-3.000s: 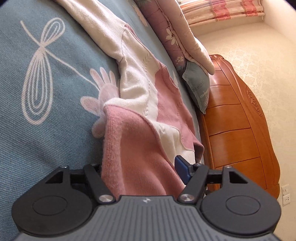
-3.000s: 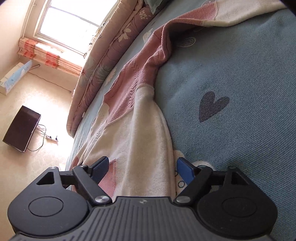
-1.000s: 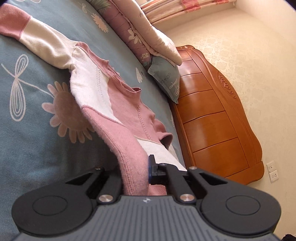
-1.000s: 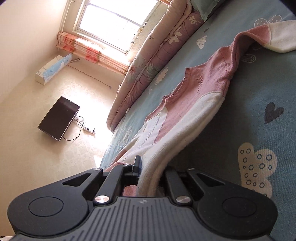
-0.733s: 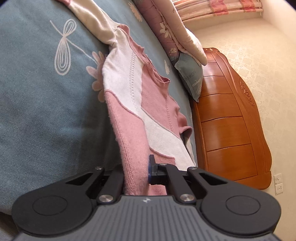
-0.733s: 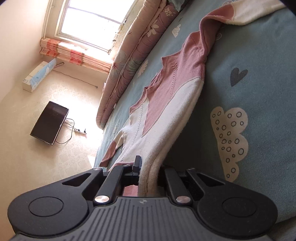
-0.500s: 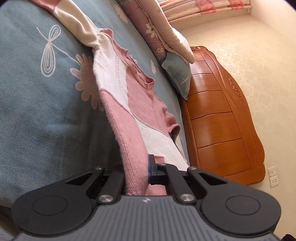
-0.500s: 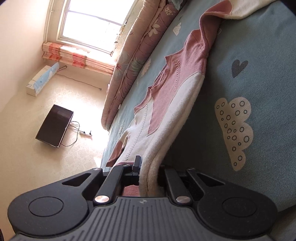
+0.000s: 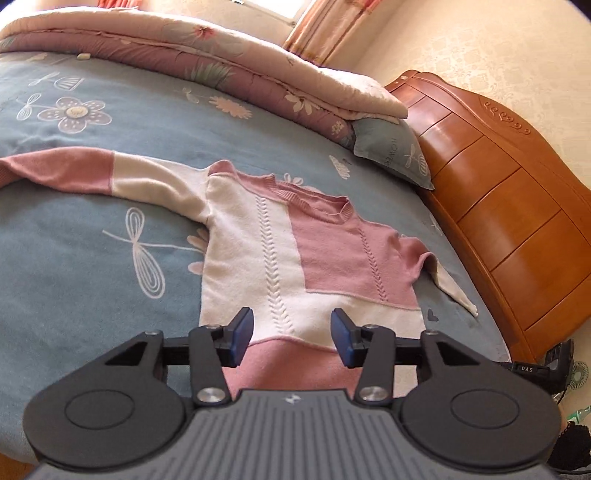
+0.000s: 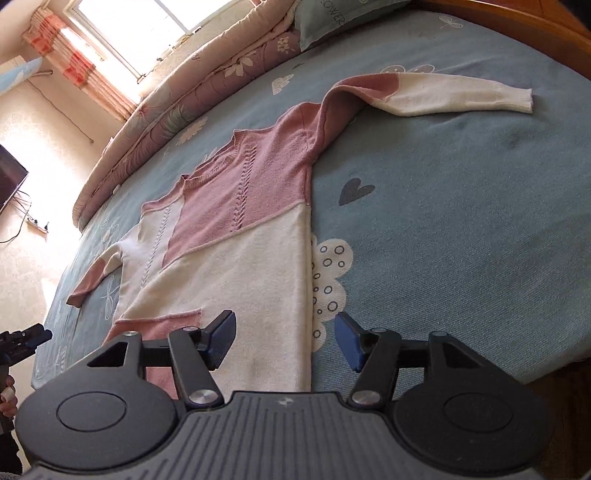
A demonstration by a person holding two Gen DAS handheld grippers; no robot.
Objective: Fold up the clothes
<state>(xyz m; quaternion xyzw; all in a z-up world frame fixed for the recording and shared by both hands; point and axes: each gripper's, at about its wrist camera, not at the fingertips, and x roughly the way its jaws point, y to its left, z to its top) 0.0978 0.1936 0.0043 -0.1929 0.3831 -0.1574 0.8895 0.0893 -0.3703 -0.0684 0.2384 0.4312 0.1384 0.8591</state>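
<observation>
A pink and cream sweater is seen spread flat, front up, on the blue patterned bedsheet of a bed, with the neckline turned toward the rolled floral quilt and the hem toward the cameras. One sleeve is stretched out to the left across the sheet; the other sleeve is laid out to the right, its cream cuff near the wooden headboard. A grey-blue pillow is tucked between quilt and headboard.

The left hand-held gripper is held over the hem with its blue pads spread wide and nothing caught between them. The right hand-held gripper is likewise parted, positioned over the sweater's right side edge, one pad above cream knit and the other above the sheet. Whether either pad touches the fabric cannot be judged from these angles. A window with striped curtains is visible beyond the bed.
</observation>
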